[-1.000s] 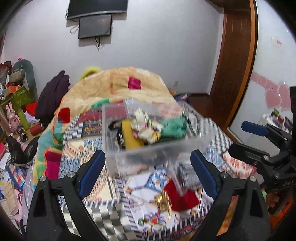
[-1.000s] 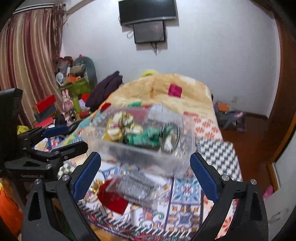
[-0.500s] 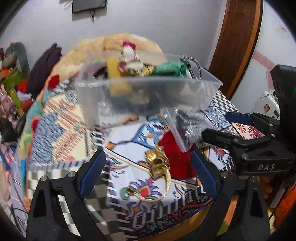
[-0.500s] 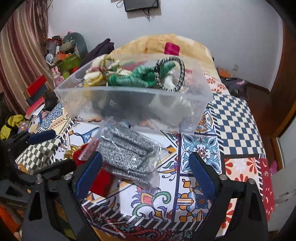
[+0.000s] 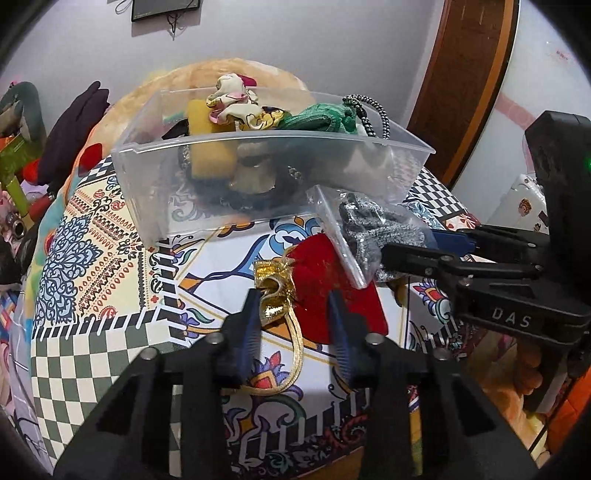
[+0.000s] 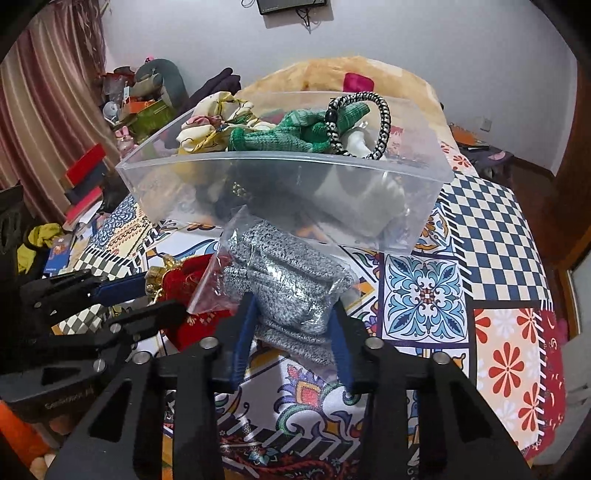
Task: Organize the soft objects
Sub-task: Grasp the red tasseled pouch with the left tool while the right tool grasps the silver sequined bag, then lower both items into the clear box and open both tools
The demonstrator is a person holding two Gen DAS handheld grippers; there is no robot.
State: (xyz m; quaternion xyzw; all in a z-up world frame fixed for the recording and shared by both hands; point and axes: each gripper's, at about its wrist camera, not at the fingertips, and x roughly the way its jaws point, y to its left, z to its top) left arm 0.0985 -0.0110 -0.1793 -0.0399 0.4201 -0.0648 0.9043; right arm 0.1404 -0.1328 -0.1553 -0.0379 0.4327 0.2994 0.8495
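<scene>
Left gripper (image 5: pixel 293 308) is sitting low over the patterned bedspread (image 5: pixel 110 258), fingers narrowed around the gold drawstring bow (image 5: pixel 273 291) of the red velvet pouch (image 5: pixel 332 291). The blue pads are flanking the bow and pouch edge; contact on both sides is not clear, so whether it is gripping cannot be told.

Right gripper (image 6: pixel 293 325) is closing on the clear zip bag of grey knit gloves (image 6: pixel 284 280), pads pressing both sides of the bag's near end, so it is grasping it. The bag is lying on the bedspread, its far end leaning against the front wall of the clear plastic bin (image 6: pixel 280 184), and overlapping the red pouch's right side.

The bin is standing just behind both items, holding a green knit glove (image 6: pixel 288 136), a black-and-white braided band (image 6: pixel 369 122), a floral scrunchie (image 5: pixel 232 107) and a yellow sponge-like block (image 5: pixel 208 151).

Wall-mounted screen (image 5: pixel 166 9) is showing at the top.
</scene>
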